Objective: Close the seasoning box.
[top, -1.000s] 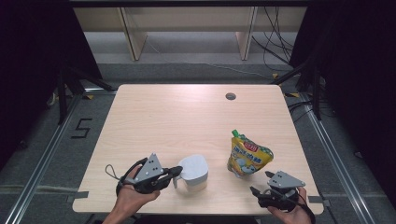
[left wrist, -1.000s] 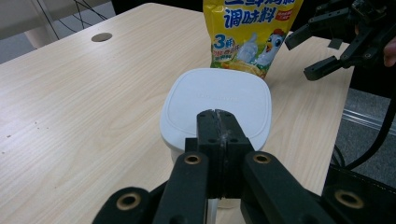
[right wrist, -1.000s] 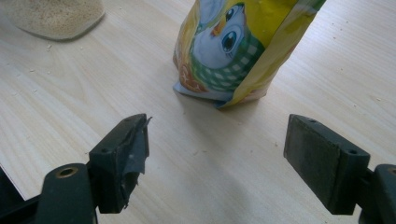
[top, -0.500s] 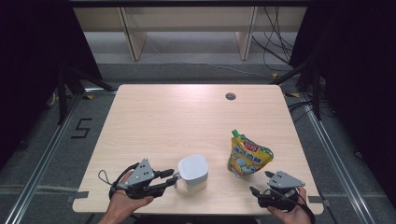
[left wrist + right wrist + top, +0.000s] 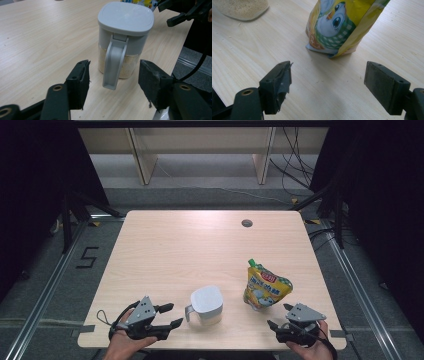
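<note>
A white-lidded clear container (image 5: 206,304) with pale grain inside stands near the table's front edge, its grey handle (image 5: 113,62) pointing at my left gripper (image 5: 174,314). That gripper is open, a short way left of the handle and not touching it; in the left gripper view (image 5: 115,66) its jaws stand wide on either side of the handle. A yellow spouted pouch (image 5: 265,290) with a cartoon bird (image 5: 337,23) stands upright to the container's right. My right gripper (image 5: 279,316) is open just in front of the pouch, nothing between its jaws (image 5: 328,67).
The wooden table (image 5: 200,245) has a small round cable hole (image 5: 246,223) at the back right. The container's base (image 5: 242,8) appears at the top left of the right gripper view. The right gripper (image 5: 185,12) shows beyond the container in the left gripper view.
My left gripper has drawn back to the left, away from the container's handle, with its jaws open. The container, pouch and right gripper have stayed put.
</note>
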Available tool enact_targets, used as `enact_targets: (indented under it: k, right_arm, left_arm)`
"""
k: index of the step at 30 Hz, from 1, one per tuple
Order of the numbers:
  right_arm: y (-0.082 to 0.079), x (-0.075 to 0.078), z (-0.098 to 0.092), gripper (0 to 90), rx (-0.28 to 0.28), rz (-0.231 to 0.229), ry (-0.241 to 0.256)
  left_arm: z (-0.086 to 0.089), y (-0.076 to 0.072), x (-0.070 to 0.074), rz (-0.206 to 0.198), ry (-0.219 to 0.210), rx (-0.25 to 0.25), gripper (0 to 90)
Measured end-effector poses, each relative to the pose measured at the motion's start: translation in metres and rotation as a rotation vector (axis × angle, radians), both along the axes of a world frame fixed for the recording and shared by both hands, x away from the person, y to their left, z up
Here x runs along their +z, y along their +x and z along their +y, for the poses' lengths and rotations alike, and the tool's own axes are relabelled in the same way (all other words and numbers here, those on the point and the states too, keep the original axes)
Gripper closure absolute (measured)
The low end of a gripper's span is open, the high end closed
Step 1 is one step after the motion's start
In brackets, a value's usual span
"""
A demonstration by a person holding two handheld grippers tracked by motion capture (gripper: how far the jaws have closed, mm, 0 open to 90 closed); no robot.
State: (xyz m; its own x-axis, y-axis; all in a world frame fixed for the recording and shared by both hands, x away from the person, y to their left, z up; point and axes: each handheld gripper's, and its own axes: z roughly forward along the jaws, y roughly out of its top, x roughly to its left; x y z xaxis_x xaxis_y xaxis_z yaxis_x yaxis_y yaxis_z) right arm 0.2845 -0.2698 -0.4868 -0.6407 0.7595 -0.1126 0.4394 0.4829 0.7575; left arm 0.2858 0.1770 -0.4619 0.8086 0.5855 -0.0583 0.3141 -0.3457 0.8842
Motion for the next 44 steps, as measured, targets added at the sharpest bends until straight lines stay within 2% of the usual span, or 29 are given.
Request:
enact_targets:
  k: [3,5,6,7,8,9,11,12,16,17,18,21,22,23,25,27,30,33,34,36,39,42,43,44]
  right_arm:
    - [0.000,0.001,-0.001,22.0,0.007,0.006,0.001]
    - [0.001,0.004,-0.005,23.4,0.040,-0.021,-0.035]
    - [0.000,0.005,-0.007,23.5,0.046,-0.028,-0.033]
    - [0.000,0.006,-0.009,22.2,0.038,-0.024,-0.026]
    - [-0.001,0.006,-0.011,21.1,0.029,-0.016,-0.014]
    - [-0.001,0.006,-0.011,21.1,0.029,-0.016,-0.014]
    - [-0.002,0.006,-0.014,21.5,0.021,-0.009,-0.008]
    - [-0.002,0.005,-0.014,21.4,0.018,-0.003,-0.007]
    - [-0.003,0.005,-0.014,21.1,0.016,-0.012,-0.008]
    - [-0.003,0.005,-0.014,21.1,0.017,-0.010,-0.008]
    - [-0.003,0.005,-0.014,21.1,0.015,-0.007,-0.004]
    - [-0.004,0.004,-0.012,21.1,0.018,0.003,-0.006]
    - [-0.004,0.003,-0.012,21.1,0.022,0.002,-0.008]
    - [-0.004,0.003,-0.012,21.1,0.026,-0.002,-0.009]
    - [-0.004,0.003,-0.011,21.1,0.025,0.013,-0.010]
    - [-0.004,0.002,-0.011,21.1,0.027,0.000,-0.017]
    - [-0.003,0.001,-0.011,21.2,0.029,0.005,-0.021]
    - [-0.003,0.001,-0.010,21.1,0.030,0.009,-0.018]
    - [-0.003,0.001,-0.011,21.0,0.032,0.008,-0.024]
    - [-0.003,0.000,-0.011,20.9,0.030,0.016,-0.019]
    - [-0.001,-0.001,-0.012,20.9,0.036,0.003,-0.031]
    - [-0.002,-0.001,-0.012,21.0,0.028,0.016,-0.026]
    - [0.000,-0.002,-0.013,21.1,0.038,0.008,-0.036]
    - [0.001,-0.003,-0.013,20.9,0.036,0.022,-0.034]
  left_arm:
    - [0.000,-0.003,-0.004,0.016,0.010,0.018,38.1]
    - [0.001,-0.004,-0.006,0.016,0.019,0.023,37.7]
    - [0.002,-0.004,-0.008,0.027,0.023,0.022,37.4]
    - [0.002,-0.005,-0.010,0.021,0.014,0.022,37.0]
    - [0.005,-0.003,-0.010,0.008,0.043,0.007,36.7]
    - [0.005,-0.003,-0.010,0.008,0.043,0.007,36.3]
    - [0.005,-0.007,-0.014,0.043,0.030,0.026,35.3]
    - [0.006,-0.007,-0.014,0.049,0.038,0.019,34.9]
    - [0.007,-0.009,-0.017,0.048,0.028,0.033,32.5]
    - [0.009,-0.009,-0.017,0.047,0.053,0.028,31.6]
    - [0.009,-0.009,-0.018,0.043,0.057,0.035,30.6]
    - [0.012,-0.006,-0.020,0.012,0.112,0.024,27.6]
    - [0.011,-0.008,-0.021,0.038,0.103,0.029,27.0]
    - [0.010,-0.009,-0.022,0.059,0.089,0.060,26.2]
    - [0.011,-0.008,-0.024,0.065,0.091,0.055,25.4]
    - [0.011,-0.006,-0.026,0.054,0.114,0.052,24.6]
    - [0.009,-0.006,-0.028,0.076,0.099,0.060,24.4]
    - [0.010,-0.006,-0.029,0.071,0.093,0.068,24.3]
    - [0.011,-0.005,-0.028,0.064,0.110,0.068,24.2]
    - [0.011,-0.005,-0.028,0.071,0.097,0.064,23.9]
    - [0.010,-0.005,-0.028,0.072,0.083,0.079,23.7]
    - [0.012,-0.004,-0.028,0.066,0.103,0.070,23.3]
    - [0.014,-0.002,-0.028,0.064,0.142,0.063,23.1]
    - [0.012,-0.002,-0.030,0.059,0.100,0.083,22.2]
